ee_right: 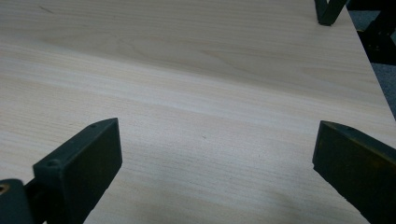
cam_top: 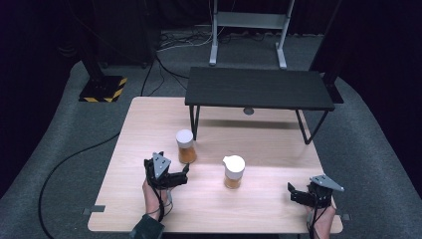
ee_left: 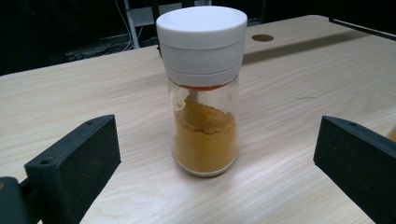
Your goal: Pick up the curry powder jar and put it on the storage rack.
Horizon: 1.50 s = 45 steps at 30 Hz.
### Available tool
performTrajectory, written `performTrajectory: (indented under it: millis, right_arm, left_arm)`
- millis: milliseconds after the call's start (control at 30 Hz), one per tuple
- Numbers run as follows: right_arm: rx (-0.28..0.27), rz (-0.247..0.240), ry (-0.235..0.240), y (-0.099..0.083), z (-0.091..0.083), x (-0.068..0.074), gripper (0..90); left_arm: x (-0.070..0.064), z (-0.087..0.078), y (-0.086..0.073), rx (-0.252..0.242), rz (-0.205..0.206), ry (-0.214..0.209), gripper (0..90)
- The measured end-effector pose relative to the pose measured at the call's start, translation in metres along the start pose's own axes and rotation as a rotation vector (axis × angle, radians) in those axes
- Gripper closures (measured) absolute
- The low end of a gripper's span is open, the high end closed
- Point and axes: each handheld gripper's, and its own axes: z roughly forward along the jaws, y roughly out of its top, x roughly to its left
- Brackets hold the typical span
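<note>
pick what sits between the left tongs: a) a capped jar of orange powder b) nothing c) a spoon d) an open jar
a: in the left gripper view the open left tongs frame an upright jar of orange powder with its white cap on, standing untouched on the table.

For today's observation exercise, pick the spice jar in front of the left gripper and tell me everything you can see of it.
The spice jar is a small clear container, glass or plastic by its look, with a wide white cap and a thin orange ring just under it. Orange-yellow powder fills roughly the lower half and clings unevenly to the wall. It stands upright on the light wooden table, cap closed. The left gripper is open and aimed at it, its jaws to either side and short of it, not touching.
</note>
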Motion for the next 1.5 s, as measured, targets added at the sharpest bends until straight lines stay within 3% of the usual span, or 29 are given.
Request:
performTrajectory:
  millis: [333, 767, 967, 1133, 1433, 1500]
  right_arm:
    - [0.0, -0.005, 0.006, 0.0, 0.0, -0.001, 0.2]
    - [0.001, -0.006, 0.003, 0.0, 0.0, 0.0, 0.1]
    - [-0.001, -0.001, 0.009, 0.0, 0.0, -0.002, 0.1]
    - [-0.001, -0.001, 0.013, 0.0, 0.0, -0.002, 0.2]
    - [-0.005, 0.002, 0.013, -0.001, 0.0, -0.003, 0.4]
    - [-0.009, 0.005, 0.014, -0.002, -0.001, -0.003, 0.4]
  left_arm:
    - [0.001, 0.01, 0.003, 0.001, 0.002, -0.009, 0.0]
    - [0.005, 0.038, 0.015, -0.006, -0.002, -0.025, 0.0]
    - [0.005, 0.049, 0.021, 0.013, 0.002, -0.021, 0.0]
    - [0.011, 0.06, 0.025, 0.002, -0.028, -0.018, 0.0]
    - [0.011, 0.069, 0.024, -0.006, -0.039, -0.008, 0.0]
    - [0.014, 0.069, 0.022, -0.02, -0.045, -0.024, 2.6]
